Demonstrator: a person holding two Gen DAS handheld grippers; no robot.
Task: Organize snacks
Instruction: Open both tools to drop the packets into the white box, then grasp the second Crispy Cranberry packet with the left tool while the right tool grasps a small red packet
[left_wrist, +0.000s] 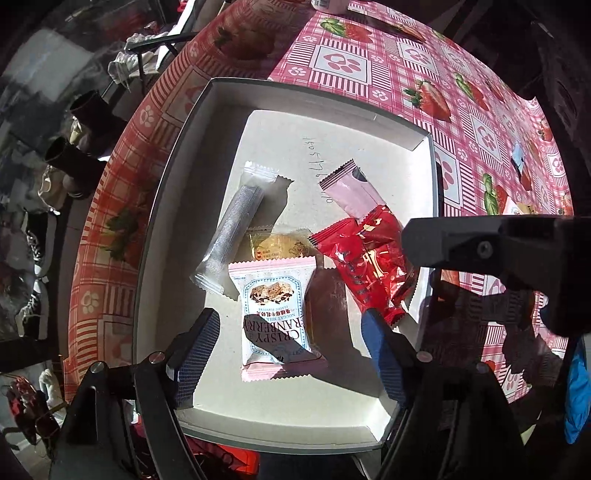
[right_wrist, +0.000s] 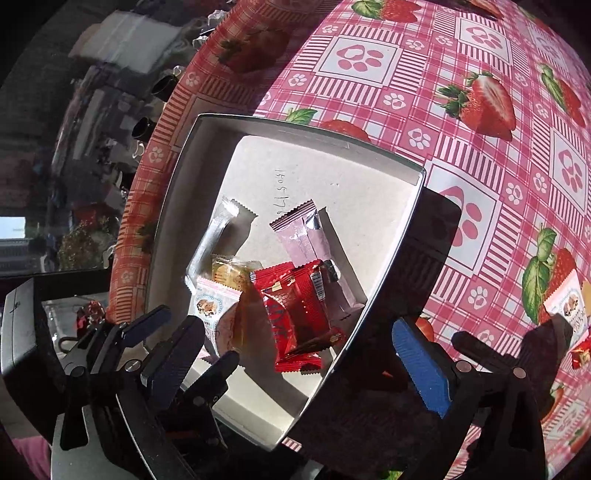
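Five snacks lie in the white box (left_wrist: 177, 192) on the table (left_wrist: 406, 74), gathered to stay tidy. Both grippers, left (left_wrist: 288, 350) and right (right_wrist: 306, 365), hover above with fingers apart, holding nothing. More snacks (right_wrist: 567, 310) wait outside.

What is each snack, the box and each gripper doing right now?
White box: open, on the tablecloth.
Cranberry nougat packet: sealed, flat in the box.
Red packet: sealed, overlapping the pink stick.
Pink stick: sealed.
Clear stick: sealed.
Left gripper: jaws open.
Right gripper: jaws open.
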